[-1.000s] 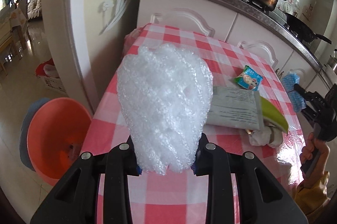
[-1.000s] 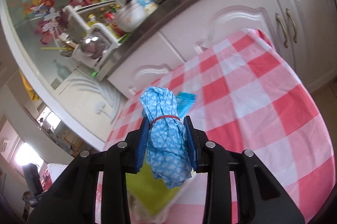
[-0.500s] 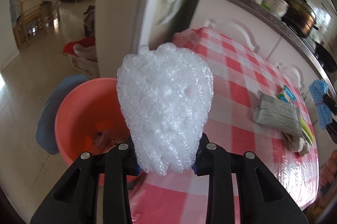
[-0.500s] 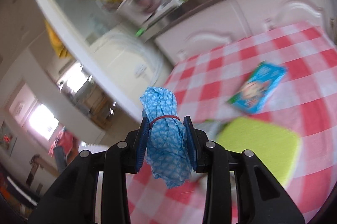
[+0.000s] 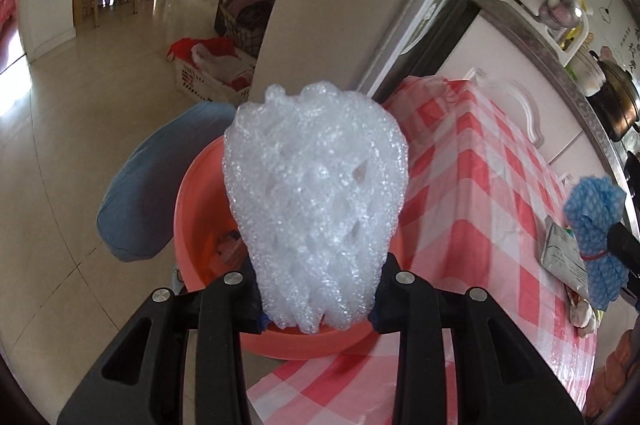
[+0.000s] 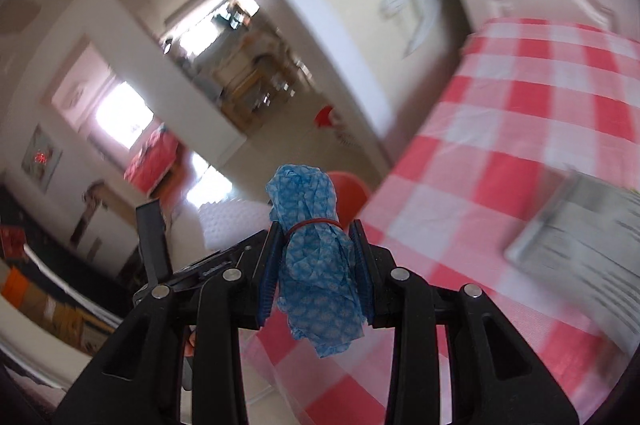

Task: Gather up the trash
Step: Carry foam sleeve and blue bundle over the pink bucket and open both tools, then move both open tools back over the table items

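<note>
The left gripper (image 5: 316, 321) holds a white foam net (image 5: 316, 193). Its jaws have just been opening a little, but the net is between them and the pads touch it on both sides. The net hangs right over the orange tub (image 5: 192, 209), which sits on the floor beside the table with the red and white cloth (image 5: 480, 185). Some scraps already lie in the bottom of the tub.

The right gripper (image 6: 316, 269) is squeezed tight on a blue cloth bundle (image 6: 312, 257) tied with a red band. It hangs over the edge of the table, and the tub (image 6: 348, 193) peeks out just behind the bundle. This view is blurry.

The step in hand looks like dropping the net into the tub. The next move calls for the left jaws to open wide, so the net falls inside. The blue bundle likely goes in after that. A gray packet (image 5: 560, 257) lies on the table too.
</note>
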The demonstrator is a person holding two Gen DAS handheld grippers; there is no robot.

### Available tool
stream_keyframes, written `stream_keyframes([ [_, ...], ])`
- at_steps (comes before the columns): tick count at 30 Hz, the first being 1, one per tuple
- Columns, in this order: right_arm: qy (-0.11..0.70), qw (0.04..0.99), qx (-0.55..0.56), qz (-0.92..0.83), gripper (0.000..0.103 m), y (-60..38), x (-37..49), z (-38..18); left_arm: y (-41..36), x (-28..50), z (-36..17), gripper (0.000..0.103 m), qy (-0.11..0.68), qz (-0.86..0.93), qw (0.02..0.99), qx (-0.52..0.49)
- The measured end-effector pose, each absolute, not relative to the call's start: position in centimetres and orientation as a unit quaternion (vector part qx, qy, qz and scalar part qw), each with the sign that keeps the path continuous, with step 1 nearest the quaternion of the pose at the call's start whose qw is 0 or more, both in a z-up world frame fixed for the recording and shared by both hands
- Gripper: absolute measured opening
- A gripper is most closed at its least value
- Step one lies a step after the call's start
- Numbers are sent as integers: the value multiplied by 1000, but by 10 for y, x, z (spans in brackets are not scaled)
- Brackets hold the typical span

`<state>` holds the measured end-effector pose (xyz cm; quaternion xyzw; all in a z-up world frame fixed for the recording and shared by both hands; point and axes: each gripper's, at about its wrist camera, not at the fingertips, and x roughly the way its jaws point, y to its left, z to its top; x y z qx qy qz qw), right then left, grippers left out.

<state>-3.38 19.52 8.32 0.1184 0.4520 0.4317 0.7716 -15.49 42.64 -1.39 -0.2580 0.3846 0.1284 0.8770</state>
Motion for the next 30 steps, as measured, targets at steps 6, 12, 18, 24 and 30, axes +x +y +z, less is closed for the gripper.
stream_keyframes([
  [6, 473, 752, 90, 451, 35, 250, -27, 70, 434, -150, -29, 37, 392, 126, 871, -268],
  [12, 480, 746, 79, 454, 39, 288, -19, 57, 439, -138, -43, 38, 402, 128, 864, -274],
  [18, 480, 760, 56, 435, 70, 308, -17, 42, 447, -130, -56, 84, 411, 133, 858, -280],
  [24, 445, 792, 52, 416, 84, 276, -27, 57, 458, -146, -58, 89, 414, 151, 844, -304],
  [30, 398, 828, 52, 392, 91, 233, -43, 69, 460, -168, -45, 92, 383, 150, 849, -331],
])
